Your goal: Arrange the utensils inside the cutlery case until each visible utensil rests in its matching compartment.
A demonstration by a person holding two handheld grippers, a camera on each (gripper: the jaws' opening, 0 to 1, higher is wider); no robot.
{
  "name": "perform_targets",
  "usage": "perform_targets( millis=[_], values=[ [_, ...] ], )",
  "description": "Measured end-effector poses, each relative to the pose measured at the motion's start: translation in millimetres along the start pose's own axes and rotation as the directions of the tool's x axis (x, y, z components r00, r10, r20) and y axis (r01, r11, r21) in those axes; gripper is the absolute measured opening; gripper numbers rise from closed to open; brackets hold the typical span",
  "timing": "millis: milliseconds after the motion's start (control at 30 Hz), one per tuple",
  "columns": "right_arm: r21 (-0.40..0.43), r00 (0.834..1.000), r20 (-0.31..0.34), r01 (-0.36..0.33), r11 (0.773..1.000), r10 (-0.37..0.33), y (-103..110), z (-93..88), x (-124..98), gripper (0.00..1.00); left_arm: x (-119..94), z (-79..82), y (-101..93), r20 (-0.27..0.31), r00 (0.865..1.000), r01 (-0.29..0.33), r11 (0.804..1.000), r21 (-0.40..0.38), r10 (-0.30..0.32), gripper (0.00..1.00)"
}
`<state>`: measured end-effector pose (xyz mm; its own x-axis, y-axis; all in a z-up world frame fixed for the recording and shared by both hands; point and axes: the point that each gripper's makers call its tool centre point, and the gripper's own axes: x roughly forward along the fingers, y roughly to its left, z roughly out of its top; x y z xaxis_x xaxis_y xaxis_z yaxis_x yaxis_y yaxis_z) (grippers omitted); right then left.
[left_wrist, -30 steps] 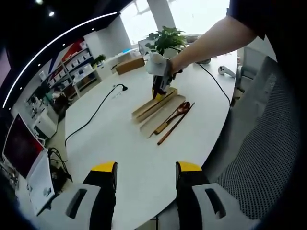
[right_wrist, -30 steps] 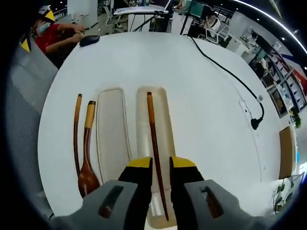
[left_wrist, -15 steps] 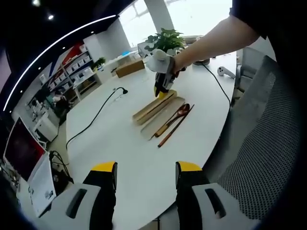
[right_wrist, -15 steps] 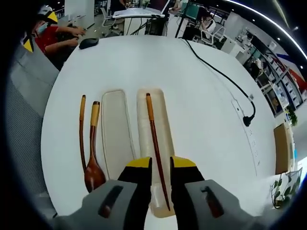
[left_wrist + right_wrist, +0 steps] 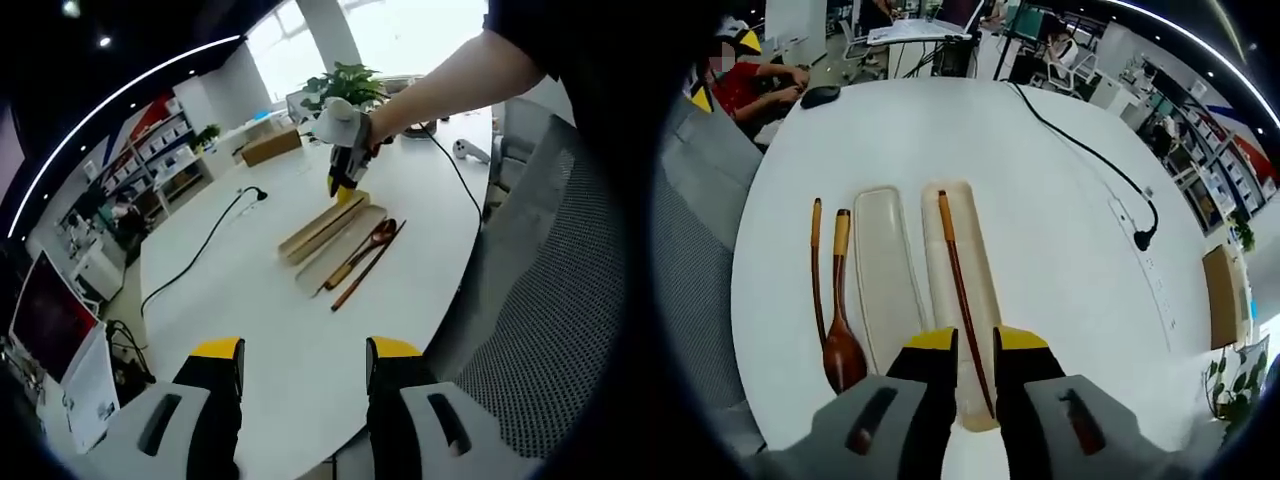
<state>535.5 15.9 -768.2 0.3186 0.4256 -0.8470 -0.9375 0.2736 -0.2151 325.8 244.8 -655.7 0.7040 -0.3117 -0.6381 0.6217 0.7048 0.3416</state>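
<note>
My left gripper [image 5: 302, 362] held near, jaws parted, nothing between them. My right gripper [image 5: 975, 346] out far, raised, jaws a narrow gap apart, bare forearm [image 5: 450, 85] stretched behind it

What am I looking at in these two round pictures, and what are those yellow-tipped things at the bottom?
A person holds a pair of handheld tongs in each hand, and a fisheye camera rides on each pair. The yellow-tipped prongs at the bottom are that camera's own tongs.

The left gripper view looks across a white table from farther back. Its own left tongs stand open and hold nothing. Across the table you see the person's other hand with the right tongs.

The right gripper view looks down from those right tongs, which are open and hold nothing. Below lie two pale trays: the empty tray and the second tray with one chopstick in it. A second chopstick and a wooden spoon lie on the table beside them.
</note>
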Motion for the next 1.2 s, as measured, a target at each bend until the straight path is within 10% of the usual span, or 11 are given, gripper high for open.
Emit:
perform_targets(
  millis=[1200],
  values=[
    [-0.003, 0.998, -0.022, -0.052, 0.999, 0.052, 48.3, -5.4, -7.1, 0.12, -0.3, 4.4, -3.0, 0.016, 1.000, 0.003, 1.000, 0.031, -0.003, 0.50]
  ],
)
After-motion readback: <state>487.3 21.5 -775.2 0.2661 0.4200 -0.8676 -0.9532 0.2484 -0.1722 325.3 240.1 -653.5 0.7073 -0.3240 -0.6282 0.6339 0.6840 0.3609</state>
